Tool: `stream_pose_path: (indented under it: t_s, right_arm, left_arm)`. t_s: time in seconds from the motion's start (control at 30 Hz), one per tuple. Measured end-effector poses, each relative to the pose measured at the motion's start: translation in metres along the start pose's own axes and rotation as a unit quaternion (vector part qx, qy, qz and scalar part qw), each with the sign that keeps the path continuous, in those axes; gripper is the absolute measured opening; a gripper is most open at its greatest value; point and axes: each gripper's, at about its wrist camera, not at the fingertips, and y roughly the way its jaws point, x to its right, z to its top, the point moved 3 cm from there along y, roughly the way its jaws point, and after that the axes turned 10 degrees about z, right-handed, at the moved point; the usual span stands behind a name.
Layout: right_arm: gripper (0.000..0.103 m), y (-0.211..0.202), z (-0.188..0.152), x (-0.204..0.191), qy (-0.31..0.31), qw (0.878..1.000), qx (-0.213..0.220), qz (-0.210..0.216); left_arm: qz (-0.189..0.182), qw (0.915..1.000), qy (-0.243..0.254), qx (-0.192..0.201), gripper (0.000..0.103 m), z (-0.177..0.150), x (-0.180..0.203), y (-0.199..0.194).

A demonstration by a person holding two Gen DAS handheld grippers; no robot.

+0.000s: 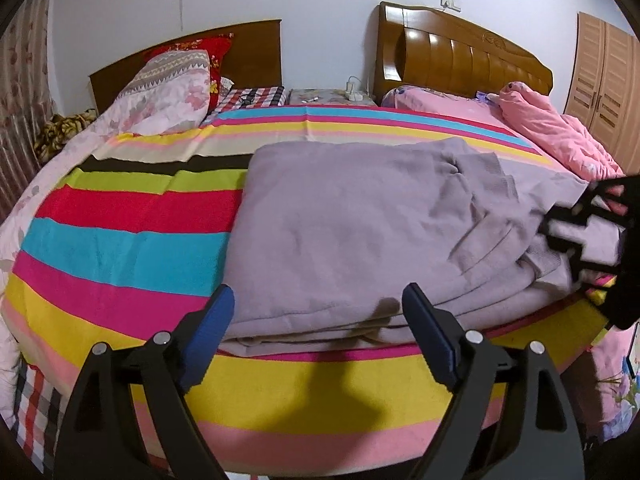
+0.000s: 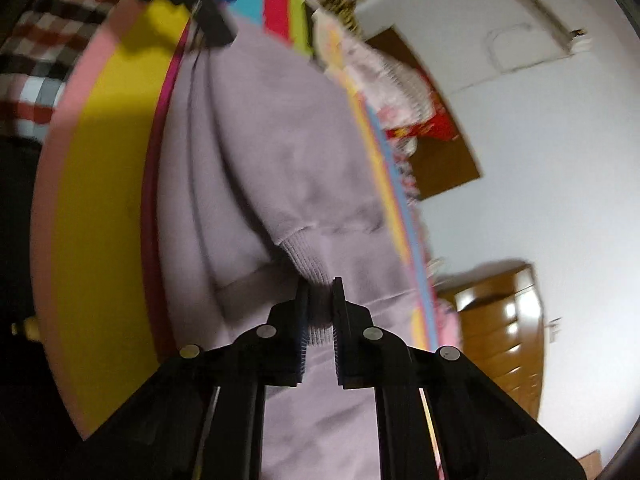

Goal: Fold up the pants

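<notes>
Lilac pants [image 1: 340, 232] lie folded in several layers on a striped bedspread [image 1: 120, 240], close to the bed's near edge. My left gripper [image 1: 318, 300] is open, its blue-padded fingers [image 1: 212, 320] straddling the near edge of the stack without pressing on it. At the right edge of that view, my right gripper [image 1: 560, 232] sits at the pants' right end. In the right wrist view, which is rolled sideways and blurred, my right gripper [image 2: 320, 288] is shut on the ribbed cuff [image 2: 308, 256] of the pants [image 2: 280, 140]. The left gripper [image 2: 208, 20] shows at the top left.
A crumpled pink quilt [image 1: 552, 128] lies at the back right and a floral quilt with pillows [image 1: 172, 80] at the back left. Wooden headboards [image 1: 460, 48], a nightstand [image 1: 332, 96] and a wardrobe [image 1: 604, 72] stand behind. The bedspread drops off at the front edge [image 1: 320, 380].
</notes>
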Motion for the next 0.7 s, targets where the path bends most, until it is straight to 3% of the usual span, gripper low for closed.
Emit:
stream_pose_path:
  t_s: [0.1, 0.23, 0.4, 0.43, 0.5, 0.6, 0.63, 0.7]
  right_arm:
    - [0.009, -0.017, -0.004, -0.002, 0.018, 1.0, 0.006, 0.014]
    - [0.009, 0.009, -0.026, -0.033, 0.019, 0.998, -0.027, 0.05]
    - [0.015, 0.01, -0.024, -0.026, 0.045, 0.997, -0.032, 0.056]
    - [0.016, 0.006, -0.026, -0.022, 0.063, 0.994, -0.039, 0.079]
    - [0.018, -0.005, -0.028, -0.006, 0.125, 0.982, -0.028, 0.137]
    - [0.021, -0.019, -0.028, 0.026, 0.236, 0.954, 0.028, 0.181]
    - [0.026, -0.019, -0.026, 0.038, 0.277, 0.942, 0.049, 0.182]
    - [0.048, -0.009, -0.023, 0.054, 0.328, 0.928, 0.069, 0.165]
  left_arm:
    - [0.002, 0.9999, -0.009, 0.003, 0.087, 0.0, -0.007, -0.005]
    - [-0.002, 0.9997, -0.024, -0.005, 0.088, 0.0, -0.015, 0.001]
    - [0.015, 0.9998, 0.001, -0.011, 0.088, 0.007, -0.01, 0.002]
    - [0.021, 0.9998, 0.007, -0.004, 0.088, 0.008, -0.01, -0.002]
    - [0.022, 0.9997, 0.007, 0.0, 0.088, 0.01, -0.012, -0.008]
    - [0.013, 0.9999, 0.002, 0.004, 0.092, 0.02, -0.016, -0.01]
    - [0.005, 1.0, 0.004, 0.006, 0.094, 0.027, -0.014, -0.008]
    - [0.001, 0.9998, 0.02, -0.002, 0.098, 0.041, -0.003, 0.003]
